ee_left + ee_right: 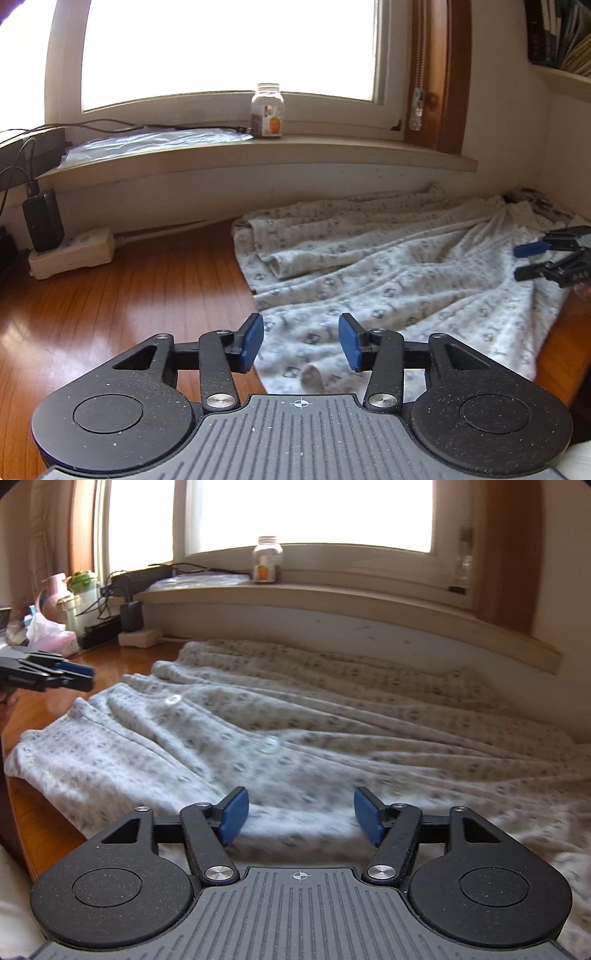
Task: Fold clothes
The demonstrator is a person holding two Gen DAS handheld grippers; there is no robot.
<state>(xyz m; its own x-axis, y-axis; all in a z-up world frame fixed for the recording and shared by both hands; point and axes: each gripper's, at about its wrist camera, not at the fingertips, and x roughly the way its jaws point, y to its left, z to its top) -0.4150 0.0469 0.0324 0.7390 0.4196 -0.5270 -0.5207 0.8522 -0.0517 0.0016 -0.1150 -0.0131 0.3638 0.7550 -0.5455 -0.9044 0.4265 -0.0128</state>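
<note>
- The patterned garment [295, 731] lies spread and rumpled on the wooden table [129, 295] below the window sill [258, 155], buttons up, ready for folding.
- The left gripper [301, 341] hangs half open and empty above its near edge.
- The right gripper [299, 818] is open wider, empty, over the cloth, probably seeking a hold.

**Black tongs with blue pads**

The left tongs [301, 341] and right tongs [299, 818] look alike. Each has two blue, finely ribbed pads [252, 343] on black linkage arms, pinned by silver screws [220, 400]. Behind the arms, on either side, sit round black discs [108, 413] speckled with dust. Between the discs lies a grey ribbed plate [301, 439] bearing a small white crosshair mark [301, 403].
</note>
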